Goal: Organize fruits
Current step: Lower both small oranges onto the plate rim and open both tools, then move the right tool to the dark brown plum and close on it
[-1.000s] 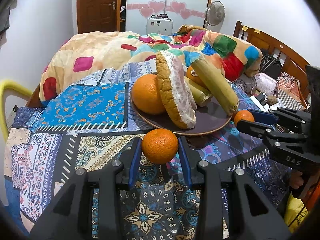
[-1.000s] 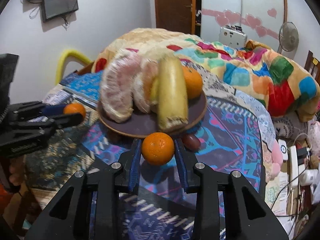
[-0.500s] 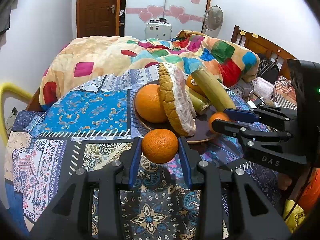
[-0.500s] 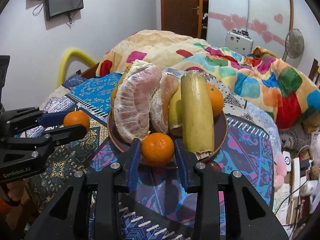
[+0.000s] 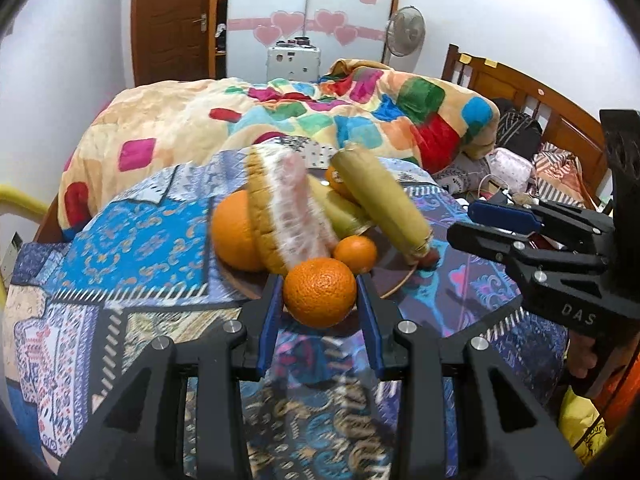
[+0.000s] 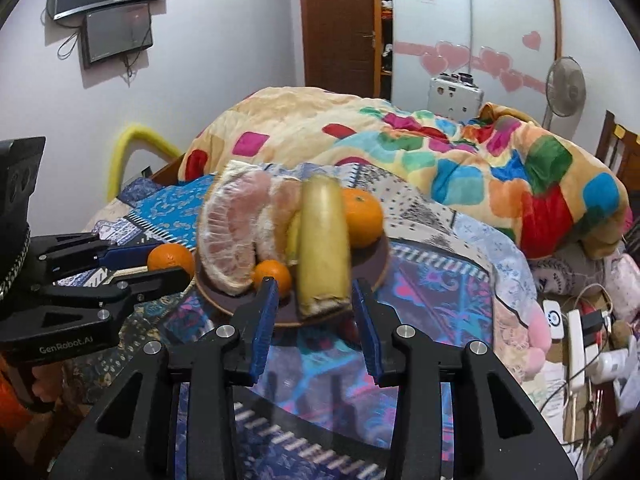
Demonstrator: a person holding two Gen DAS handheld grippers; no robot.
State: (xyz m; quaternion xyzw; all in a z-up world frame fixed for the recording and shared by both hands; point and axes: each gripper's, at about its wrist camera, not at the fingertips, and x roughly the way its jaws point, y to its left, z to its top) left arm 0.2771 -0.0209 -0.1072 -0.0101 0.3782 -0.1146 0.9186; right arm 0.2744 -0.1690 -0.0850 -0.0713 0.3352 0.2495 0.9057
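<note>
Two hand-held grippers here: the left hand-held gripper (image 5: 320, 300) is clamped on a mandarin (image 5: 320, 292), hovering at the near rim of the brown plate (image 5: 396, 284), probably about to set it in. The right hand-held gripper (image 6: 314, 300) is spread wide and empty; a smaller mandarin (image 6: 273, 273) sits on the plate beside the pomelo wedge (image 6: 232, 236) and banana (image 6: 324, 248). Patterned cloth (image 5: 132, 240) covers the counter, with a quilted bed (image 5: 240, 120) behind.

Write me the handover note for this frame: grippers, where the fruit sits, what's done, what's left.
Left gripper: shut on an orange, at the plate edge.
Right gripper: open, empty, facing the plate.
On the plate: small orange at the front, pomelo wedges, banana, two more oranges.
A dark red fruit lies beside the plate.
Left: place the held orange.
</note>
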